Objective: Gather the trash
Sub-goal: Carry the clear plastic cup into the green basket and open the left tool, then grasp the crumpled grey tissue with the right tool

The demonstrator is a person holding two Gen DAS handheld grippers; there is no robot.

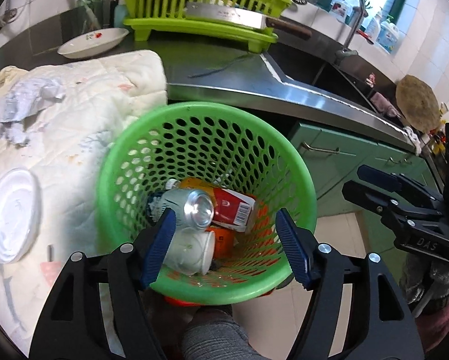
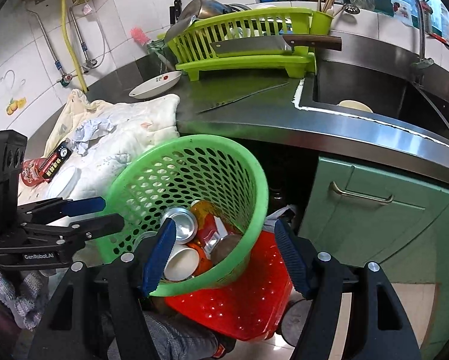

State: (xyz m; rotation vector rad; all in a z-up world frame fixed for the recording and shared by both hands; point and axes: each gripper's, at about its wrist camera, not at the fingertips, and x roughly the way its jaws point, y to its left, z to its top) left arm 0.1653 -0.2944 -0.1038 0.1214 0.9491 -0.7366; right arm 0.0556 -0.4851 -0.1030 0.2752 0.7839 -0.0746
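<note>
the green basket [image 1: 207, 198] tips beside the counter and could spill the can [image 1: 198, 211] and cup [image 1: 191, 252]. crumpled paper [image 1: 29, 106] waits on the cloth [image 1: 83, 138]. left gripper [image 1: 227, 250] and right gripper [image 2: 226, 255] are spread wide, holding nothing.

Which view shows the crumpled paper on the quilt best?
The left wrist view: the crumpled paper lies large and unobstructed on the quilt, with its grey-white folds readable. The right wrist view shows the same paper smaller and farther off, beside a dark box.
</note>
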